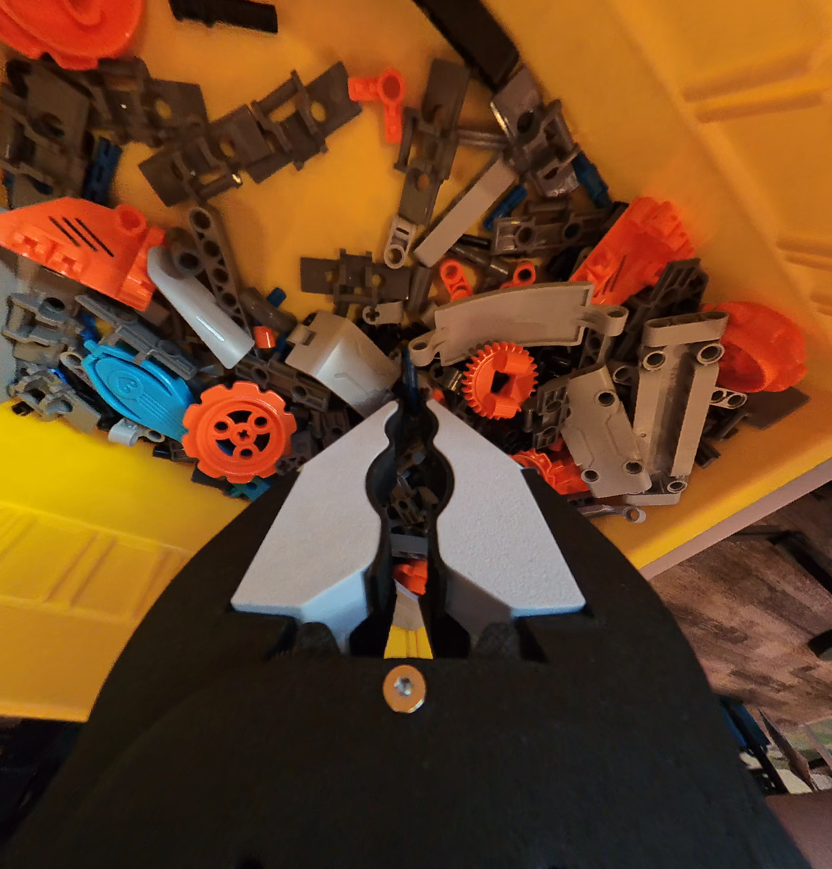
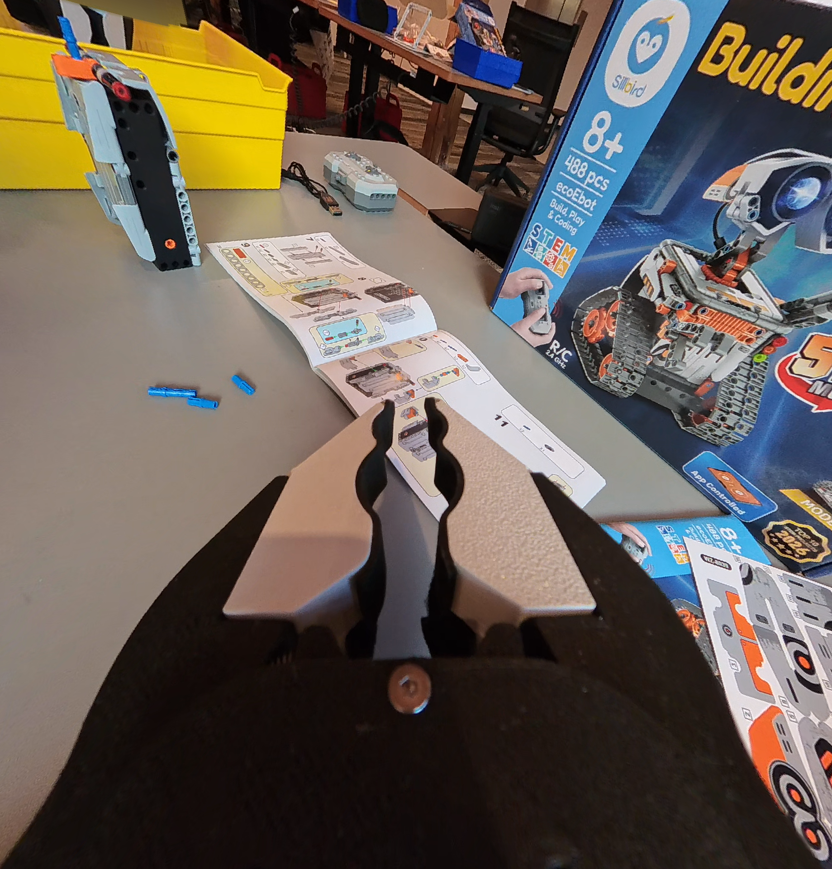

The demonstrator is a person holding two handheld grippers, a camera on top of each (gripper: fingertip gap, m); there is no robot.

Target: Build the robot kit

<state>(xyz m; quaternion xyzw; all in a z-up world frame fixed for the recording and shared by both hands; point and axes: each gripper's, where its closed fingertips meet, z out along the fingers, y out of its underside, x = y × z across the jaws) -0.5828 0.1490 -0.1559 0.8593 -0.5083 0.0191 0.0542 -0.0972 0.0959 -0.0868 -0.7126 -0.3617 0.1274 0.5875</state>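
Observation:
My left gripper (image 1: 411,405) hangs over a yellow bin (image 1: 310,197) full of loose building parts. Its jaws are nearly closed on a thin dark blue pin (image 1: 409,376) that sticks out past the tips. An orange gear (image 1: 501,378) lies just right of the tips and a light grey shell piece (image 1: 343,362) just left. My right gripper (image 2: 409,406) is slightly open and empty, above the near page of an open instruction booklet (image 2: 357,319) on the grey table. Three blue pins (image 2: 172,391) lie on the table to its left.
A half-built grey and black model (image 2: 132,164) stands upright before the yellow bin (image 2: 216,117). A grey battery unit (image 2: 360,181) with a cable lies behind the booklet. A large kit box (image 2: 686,282) stands at right, with a sticker sheet (image 2: 780,682) in front. One gripper's finger ends stand about 50 cm off the other's.

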